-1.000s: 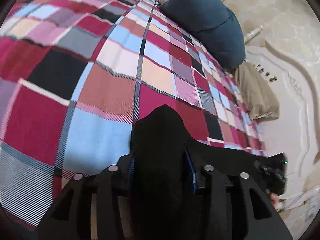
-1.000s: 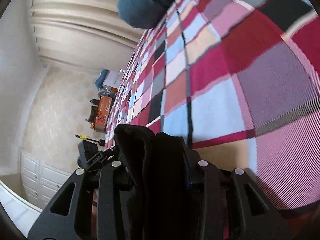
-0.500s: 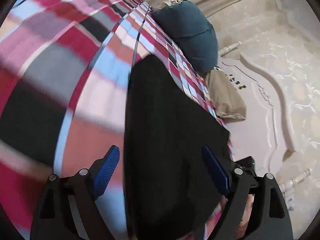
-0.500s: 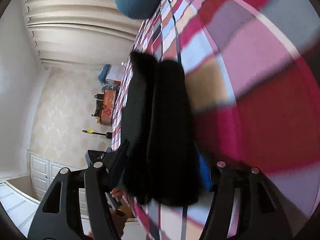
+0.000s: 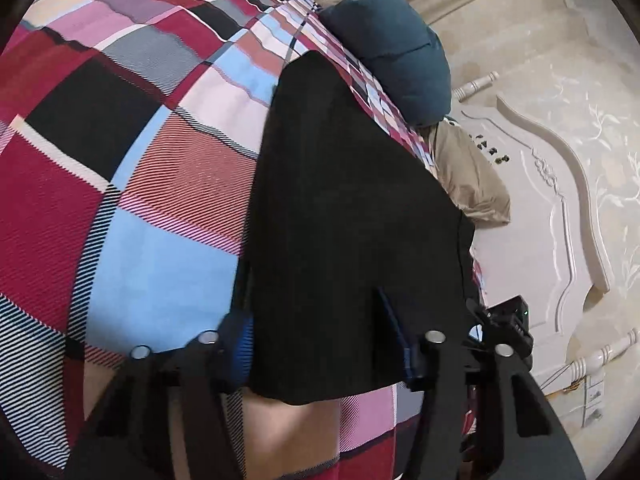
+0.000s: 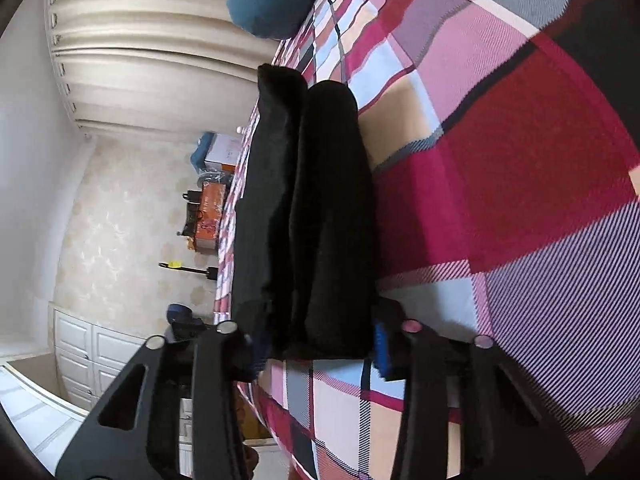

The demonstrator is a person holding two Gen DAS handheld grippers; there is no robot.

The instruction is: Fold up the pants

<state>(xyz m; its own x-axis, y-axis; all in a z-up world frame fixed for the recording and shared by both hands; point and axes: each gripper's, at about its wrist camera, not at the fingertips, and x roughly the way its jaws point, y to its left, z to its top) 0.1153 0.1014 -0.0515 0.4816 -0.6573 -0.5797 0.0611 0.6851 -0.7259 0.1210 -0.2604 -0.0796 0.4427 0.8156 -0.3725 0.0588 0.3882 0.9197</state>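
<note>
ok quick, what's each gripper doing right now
left gripper: open, fingers either side of the black pants, not clamped.
right gripper: open, straddling the pants' edge.

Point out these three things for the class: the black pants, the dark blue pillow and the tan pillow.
black pants (image 5: 352, 216): left wrist view, middle of the flat top layer.
dark blue pillow (image 5: 400, 52): left wrist view, centre of its bulging face.
tan pillow (image 5: 468, 176): left wrist view, middle of its visible side.
</note>
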